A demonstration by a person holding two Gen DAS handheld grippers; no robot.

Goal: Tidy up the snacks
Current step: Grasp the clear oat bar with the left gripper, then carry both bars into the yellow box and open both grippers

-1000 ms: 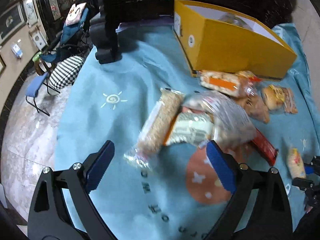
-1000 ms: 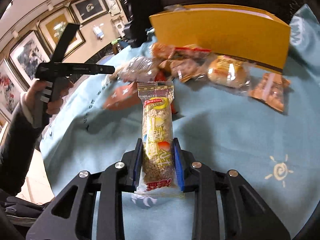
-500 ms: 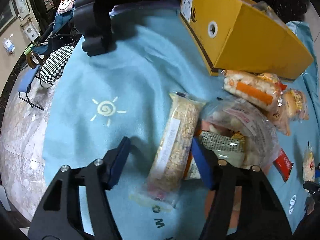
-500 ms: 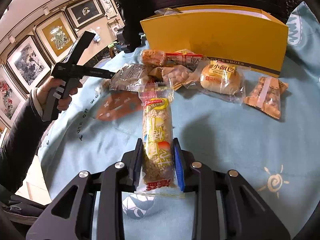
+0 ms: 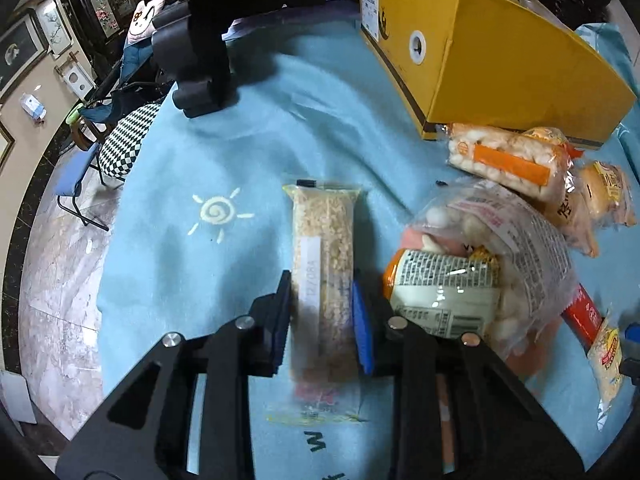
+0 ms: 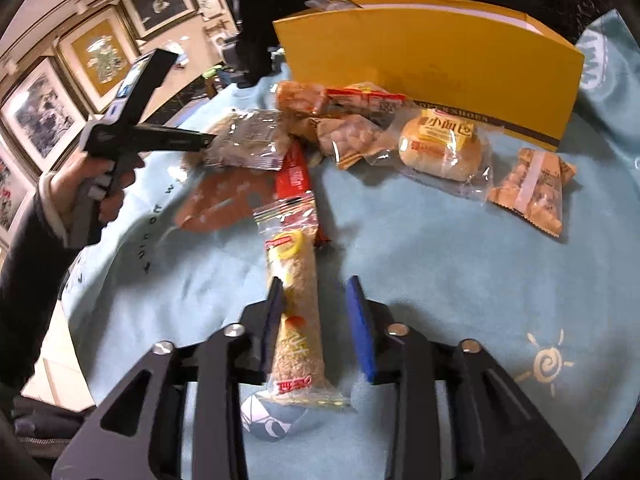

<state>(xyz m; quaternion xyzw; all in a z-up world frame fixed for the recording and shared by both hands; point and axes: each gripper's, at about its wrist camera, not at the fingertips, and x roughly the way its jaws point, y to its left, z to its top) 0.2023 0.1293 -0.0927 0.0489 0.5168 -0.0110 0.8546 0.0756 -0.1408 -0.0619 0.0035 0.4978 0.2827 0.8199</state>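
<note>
The left hand-held gripper (image 5: pixel 322 304) is held low over the bench covered with a light-blue cloth (image 5: pixel 240 128), pointing forward; its blue pads press both sides of a long clear-wrapped puffed-rice bar (image 5: pixel 323 256) — a firm hold; beside it, on the right, lies a heap of snack bags (image 5: pixel 472 272), and behind stands a yellow cardboard box (image 5: pixel 500 52).

The right hand-held gripper (image 6: pixel 316 320) is half-open; a second clear-wrapped rice bar (image 6: pixel 296 304) lies between its fingers, touching only the left pad (image 6: pixel 272 312) — the right pad stands apart.
</note>
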